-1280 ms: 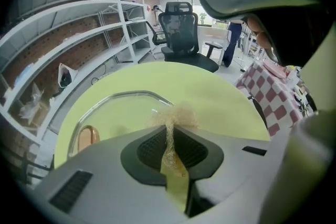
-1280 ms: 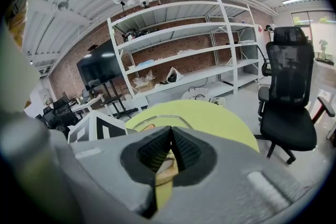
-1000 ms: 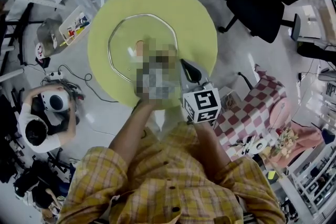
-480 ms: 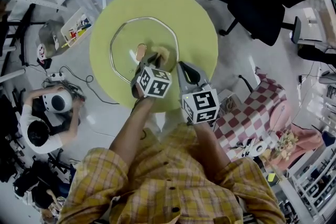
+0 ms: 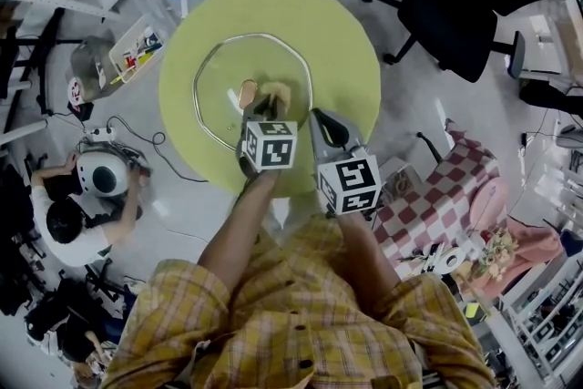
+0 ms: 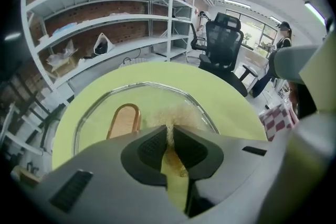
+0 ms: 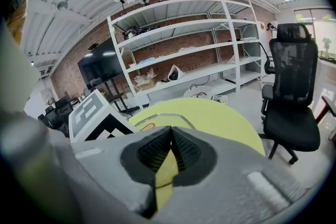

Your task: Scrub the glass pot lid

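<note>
A round yellow-green table (image 5: 342, 50) bears a glass pot lid (image 5: 228, 73) with a tan handle (image 5: 247, 90), lying flat a little left of the table's middle.

Left claw (image 6: 170, 135) pinches scrubber (image 6: 177, 113), seemingly touching glass lid (image 6: 97, 107).

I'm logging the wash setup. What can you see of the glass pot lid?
The glass pot lid is clear, with a silvery rim and an oval brownish handle at its middle. It lies flat on the round yellow-green table. A tan scrub pad, pinched in the left gripper, rests on its near part.
</note>
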